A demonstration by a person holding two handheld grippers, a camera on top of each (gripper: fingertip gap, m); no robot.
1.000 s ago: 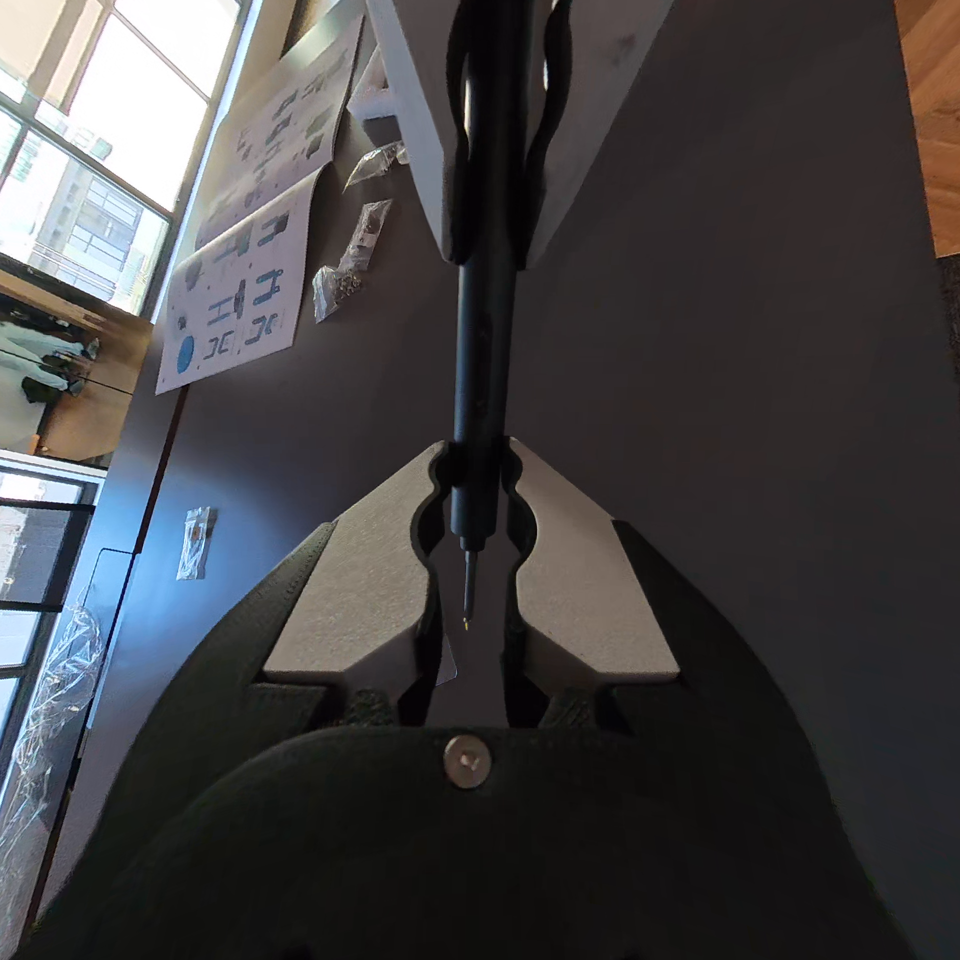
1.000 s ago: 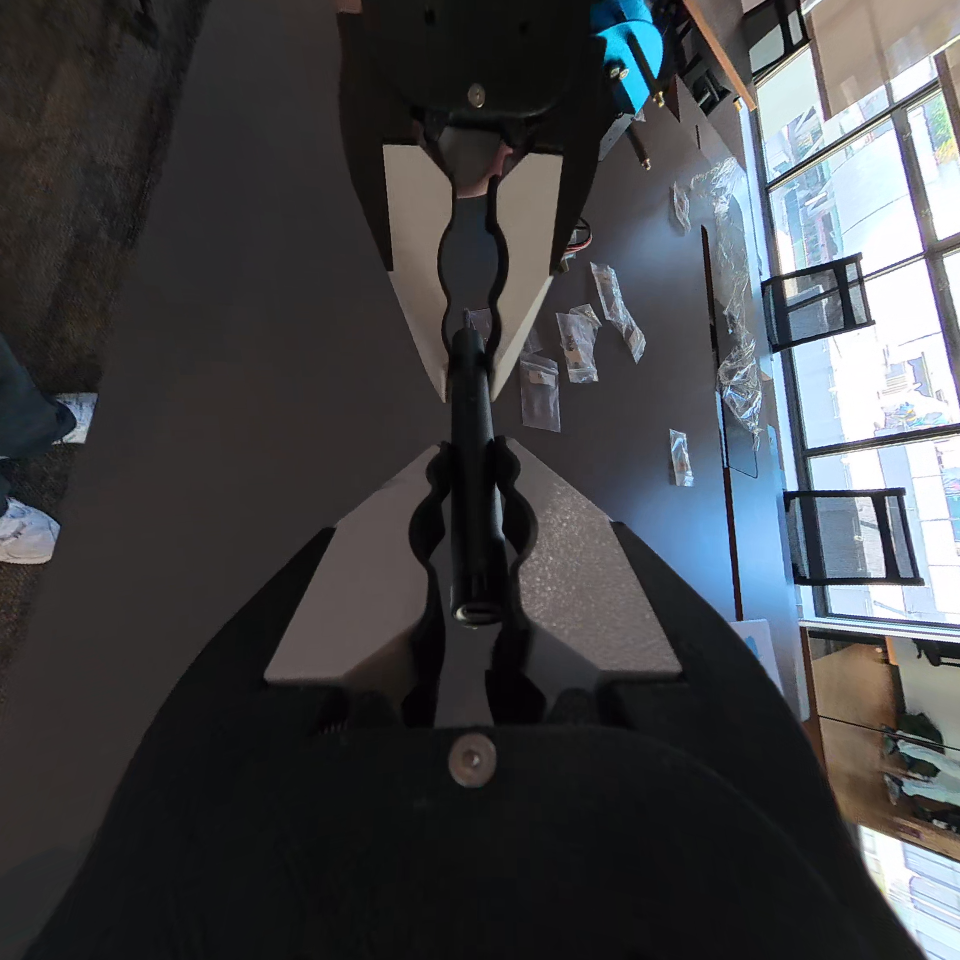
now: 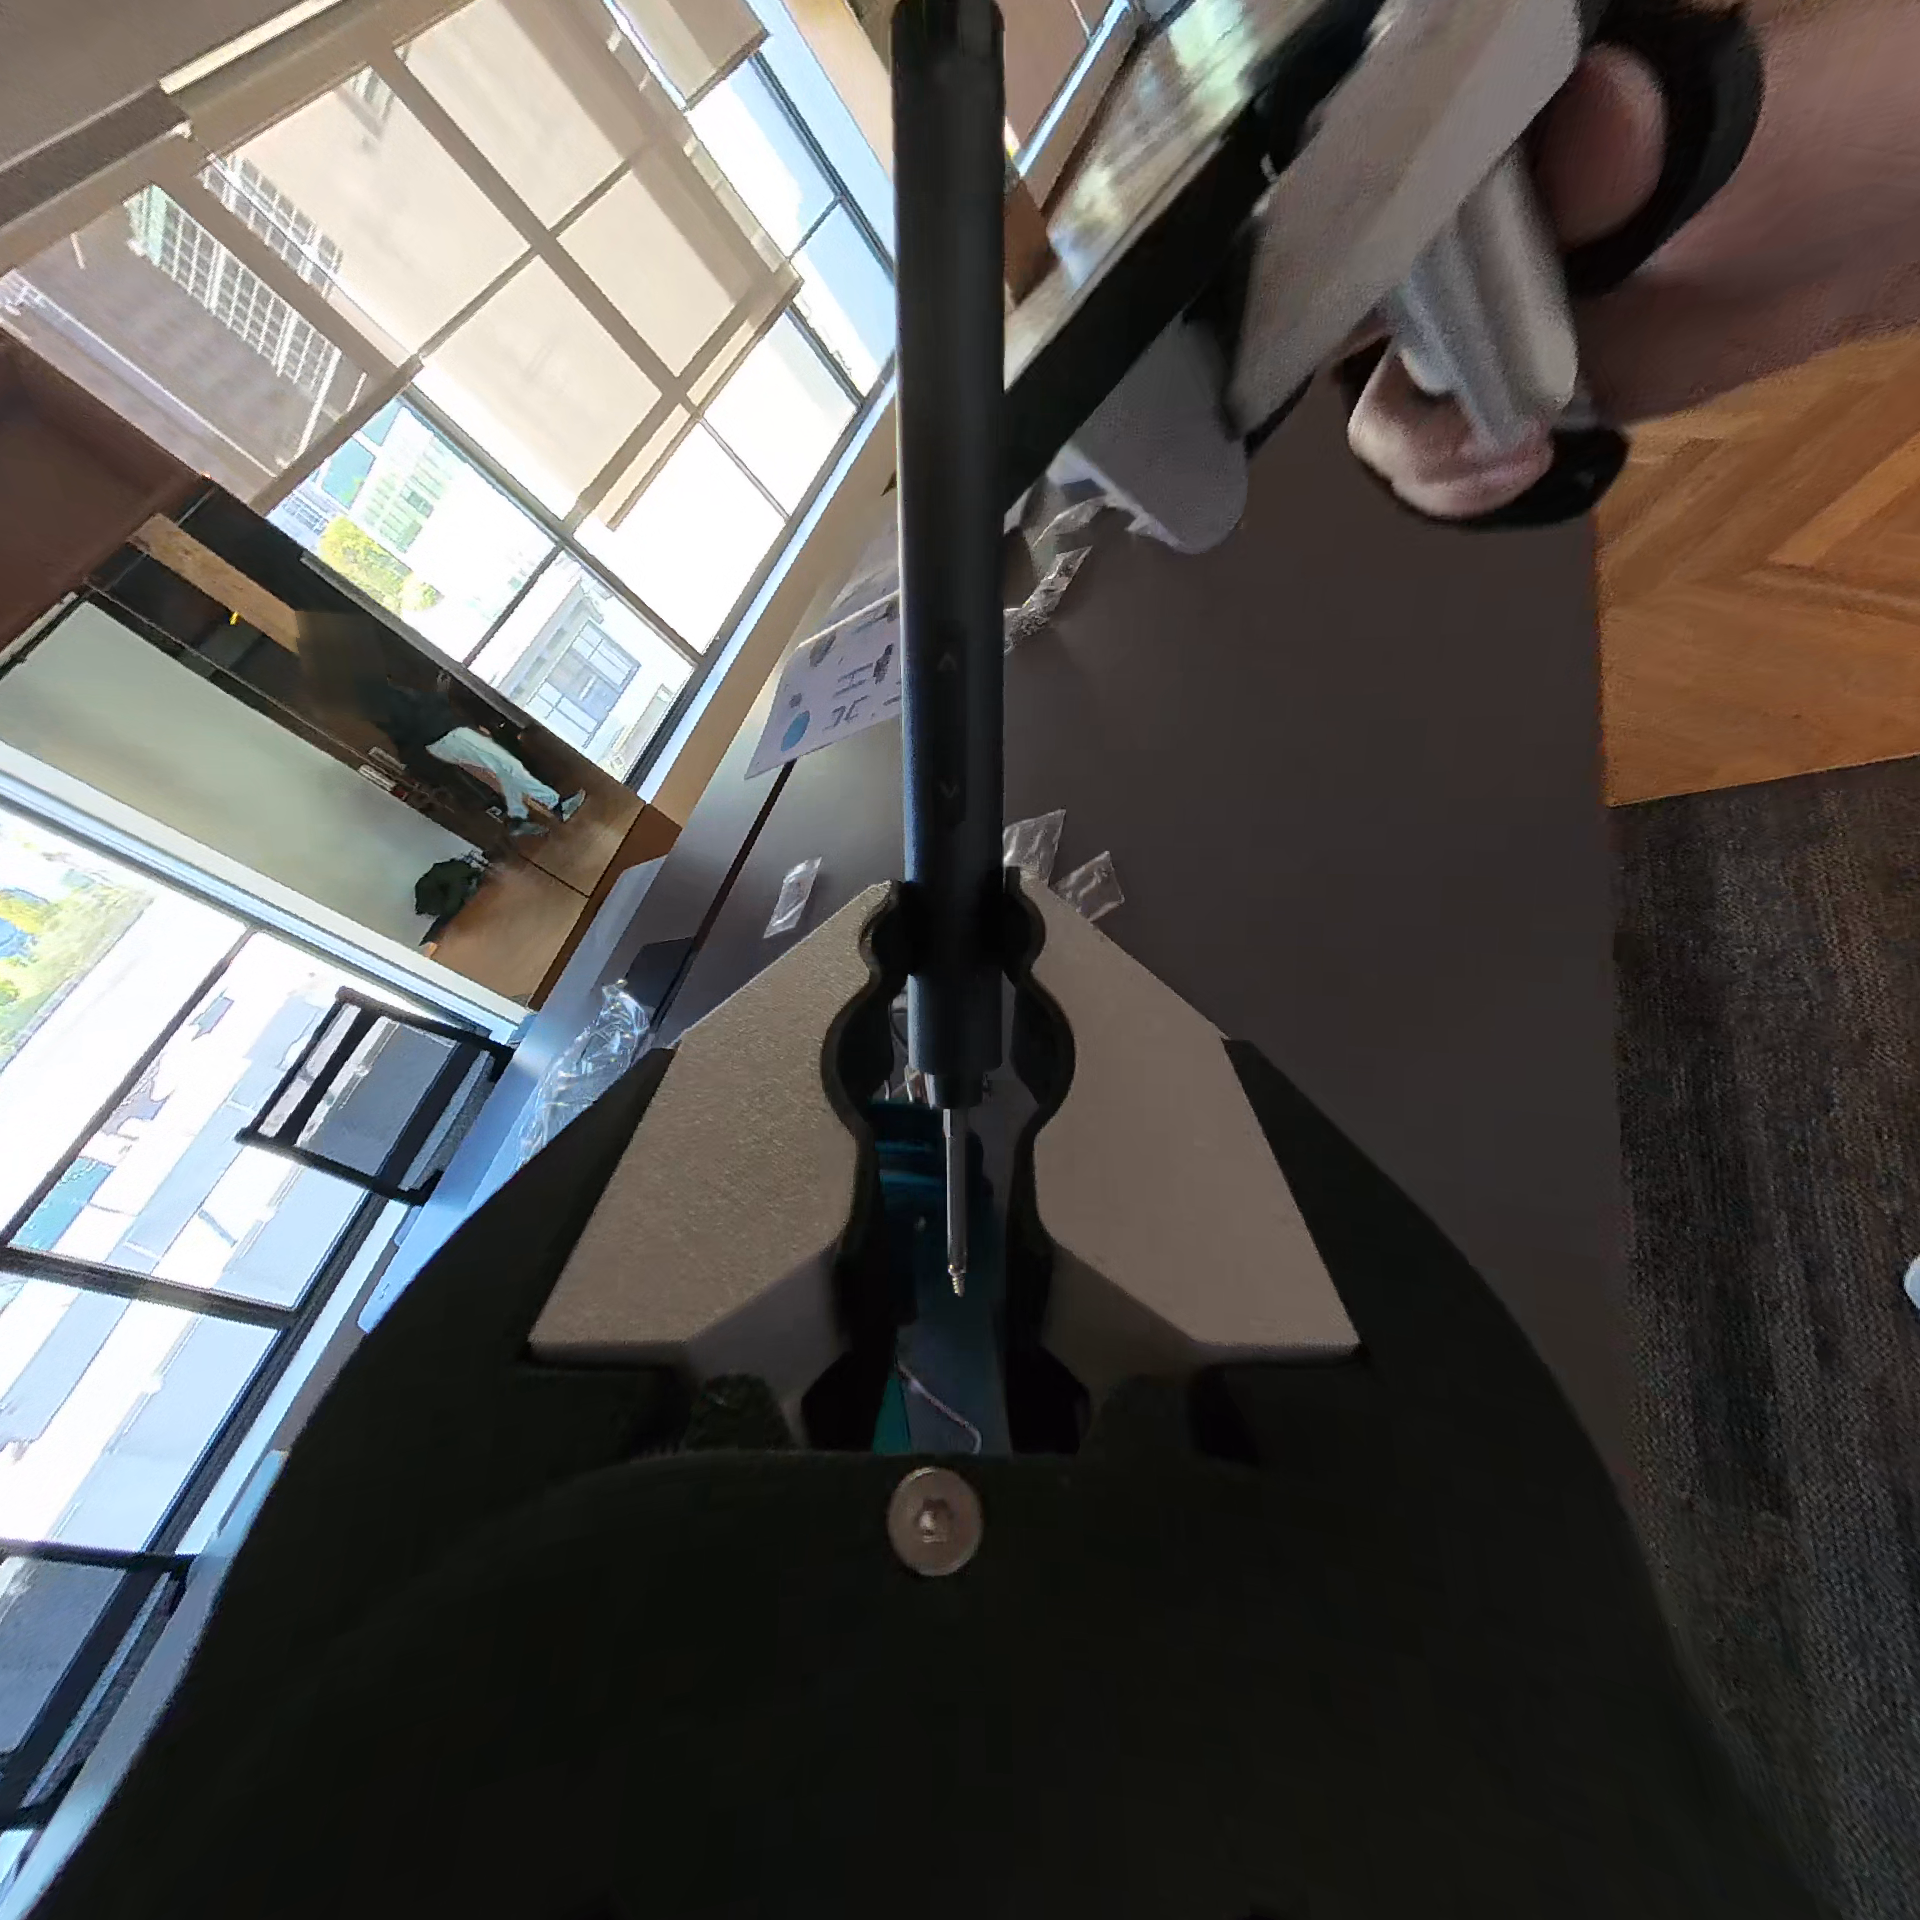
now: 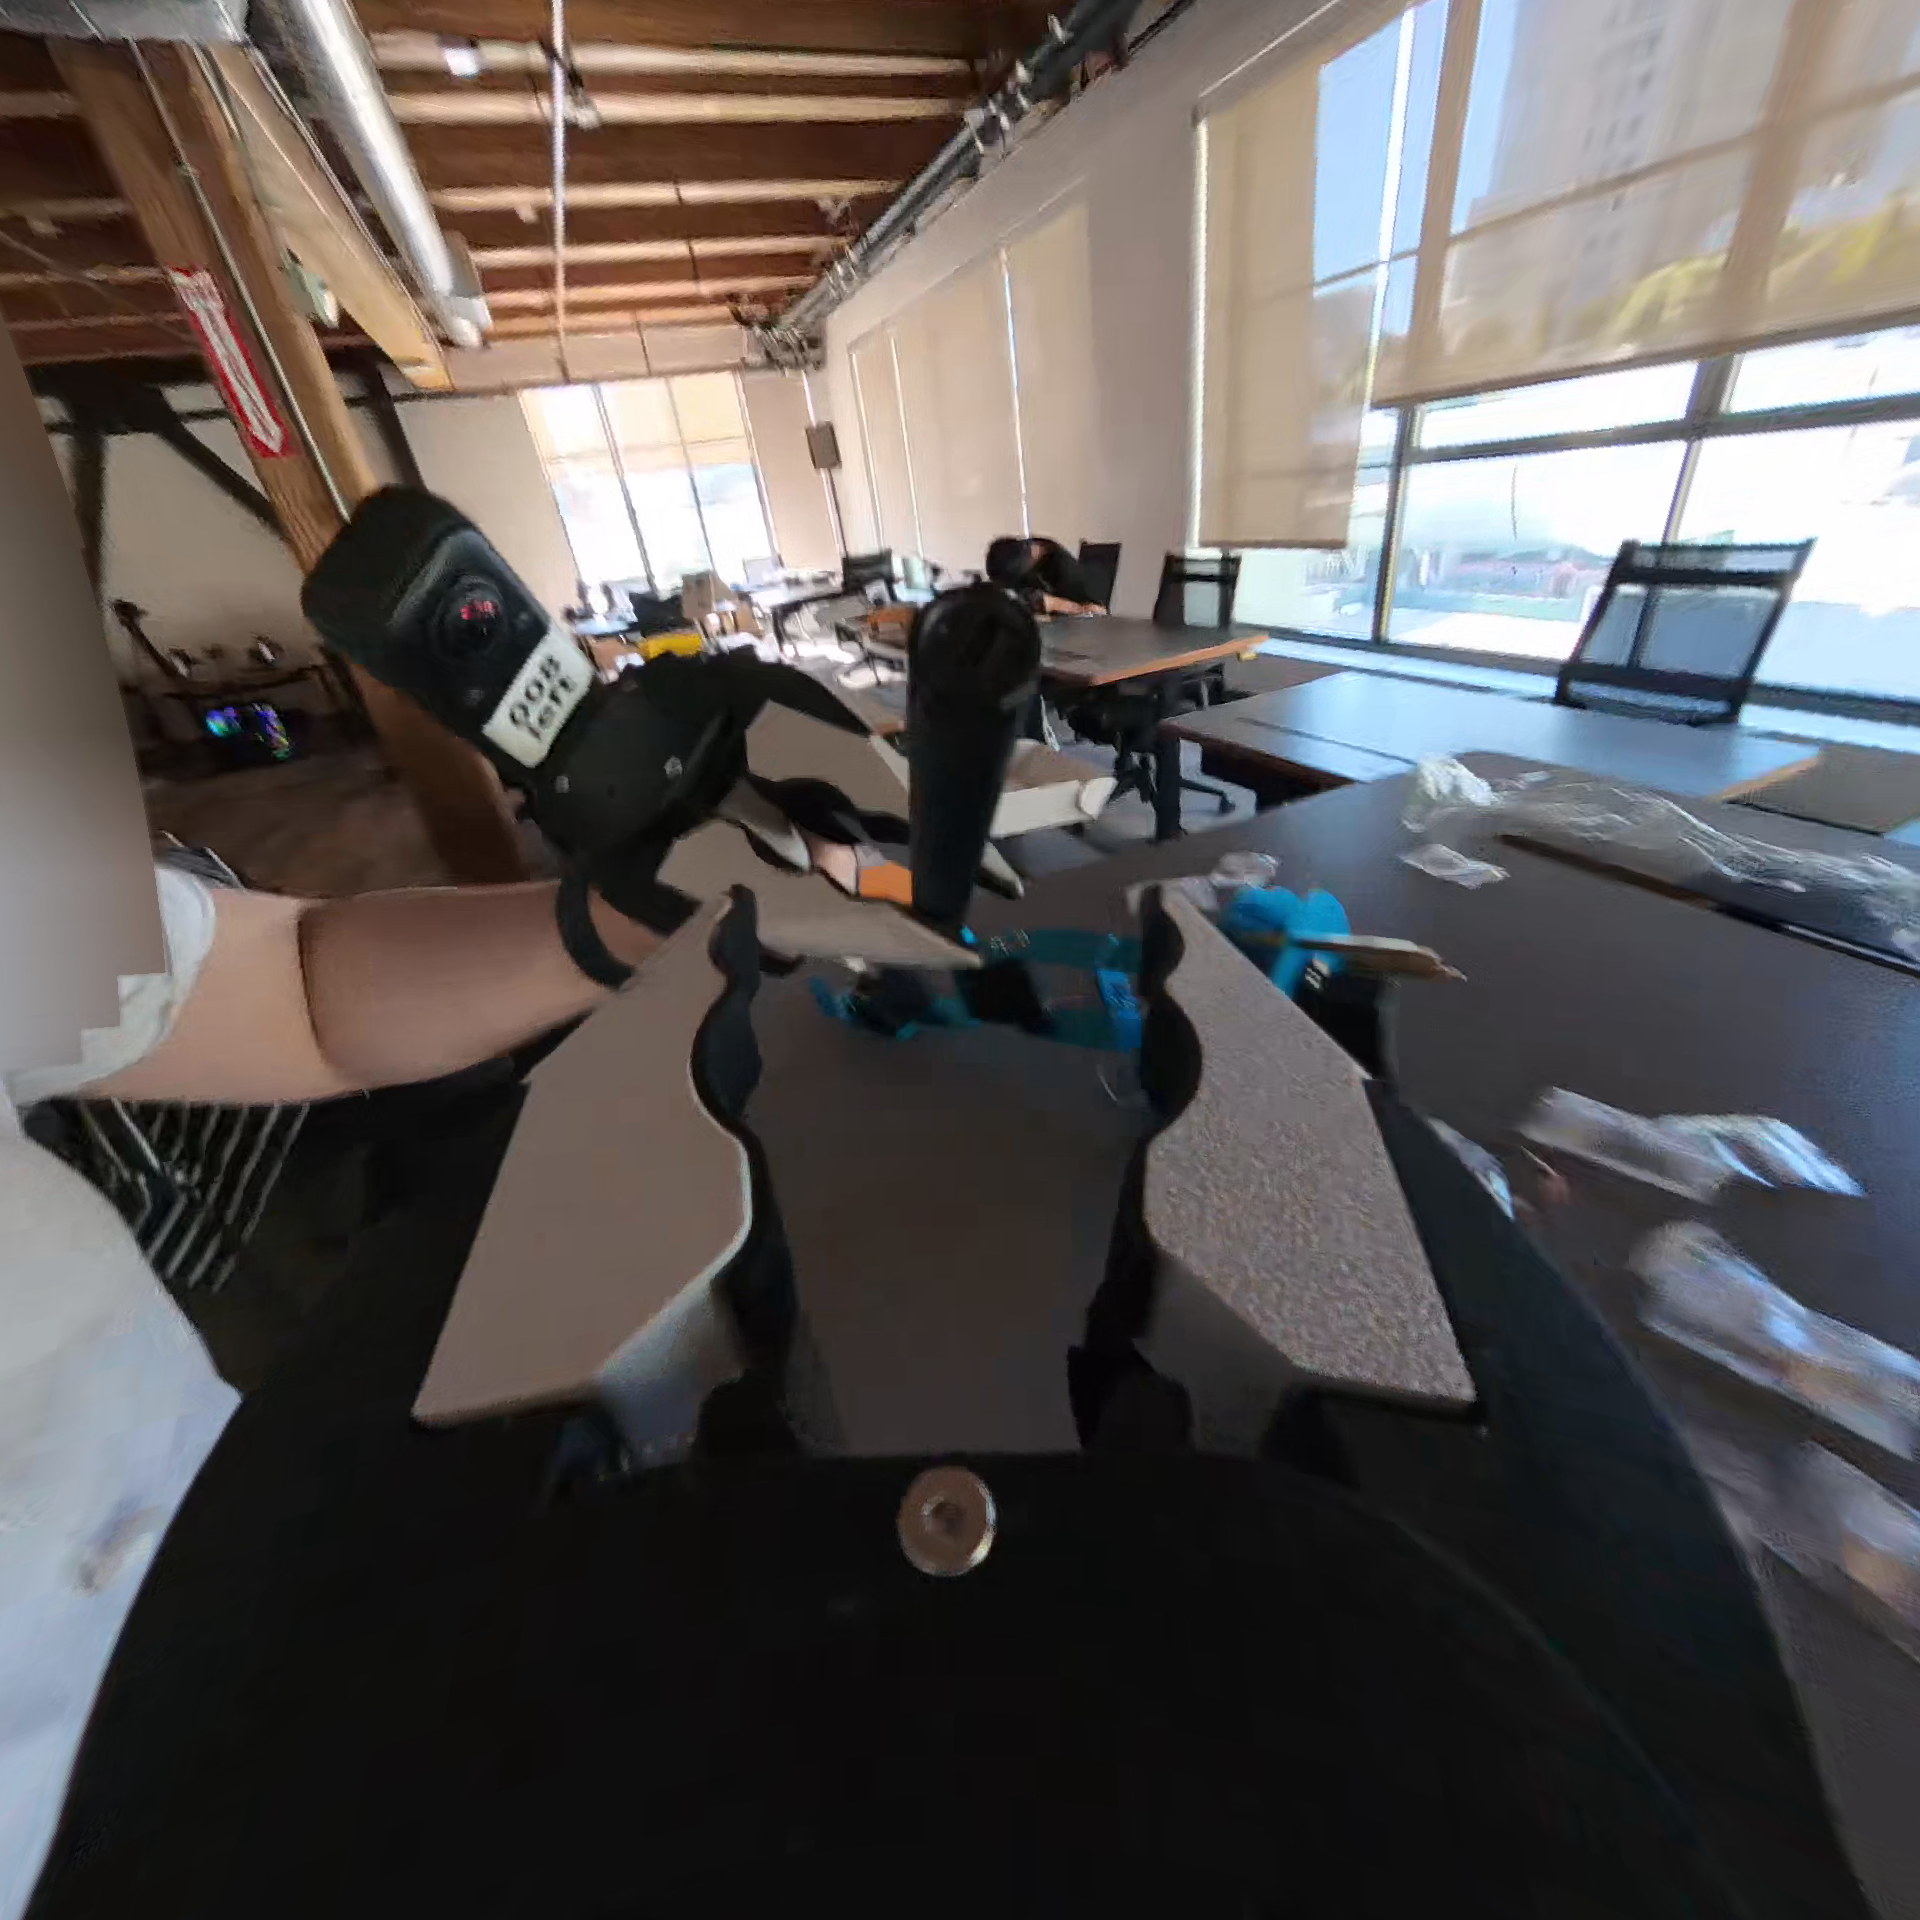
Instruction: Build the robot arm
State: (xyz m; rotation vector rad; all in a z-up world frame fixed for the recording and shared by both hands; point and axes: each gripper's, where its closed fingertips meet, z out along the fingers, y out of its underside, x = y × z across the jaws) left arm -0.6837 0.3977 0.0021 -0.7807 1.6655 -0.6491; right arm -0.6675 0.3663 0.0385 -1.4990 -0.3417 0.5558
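Since a second ago the right gripper (image 4: 945, 1049) has let go of the dark pen-shaped screwdriver (image 3: 948, 540), so only my left gripper (image 3: 951, 997) has it now. Before, both were clamped on it, one at each end, low over the tabletop (image 3: 1299, 831). Now the left one has swung up, and its view looks across the room at the windows.

Left gripper is closed on the screwdriver near the bit end. The thin metal bit (image 3: 956, 1195) points back toward the camera, between the pale fingers (image 3: 748, 1164). The long body runs straight out past the fingertips.

Right gripper's fingers (image 4: 613, 1164) stand wide apart with nothing between them. From its camera I see the left gripper off to the upper left, gripping the screwdriver (image 4: 961, 758) upright, just past my right fingertips. Below it, a blue part (image 4: 1039, 997) sits on the dark tabletop (image 4: 1558, 987).

Small clear plastic bags (image 4: 1704, 1153) lie on the right, blurred. In the left view, a hand (image 3: 1621, 260) on the right gripper's handle shows top right, also blurred, and a printed sheet (image 3: 831, 696) lies farther along the tabletop.
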